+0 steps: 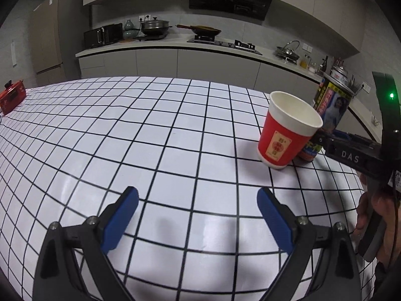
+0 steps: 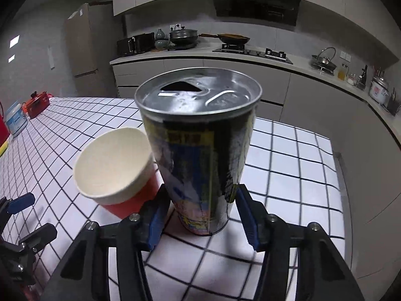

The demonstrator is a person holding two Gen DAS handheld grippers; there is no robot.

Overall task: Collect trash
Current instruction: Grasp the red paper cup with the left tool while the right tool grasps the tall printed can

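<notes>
**Q:** Trash on the table, how many pieces?

**A:** Two. One tall drink can [image 2: 200, 150], opened, standing upright on the checked tablecloth [image 1: 150, 138]. One red paper cup [image 1: 285, 135], tilted and leaning against the can's left side.

**Q:** What are the tongs doing?

**A:** The right gripper [image 2: 201, 217] has its blue fingers [image 2: 244, 213] on both sides of the can's lower part; they look pressed against it, though blur makes contact uncertain. The left gripper [image 1: 198, 215] is spread wide above bare cloth, holding nothing, well apart from the cup.
</notes>
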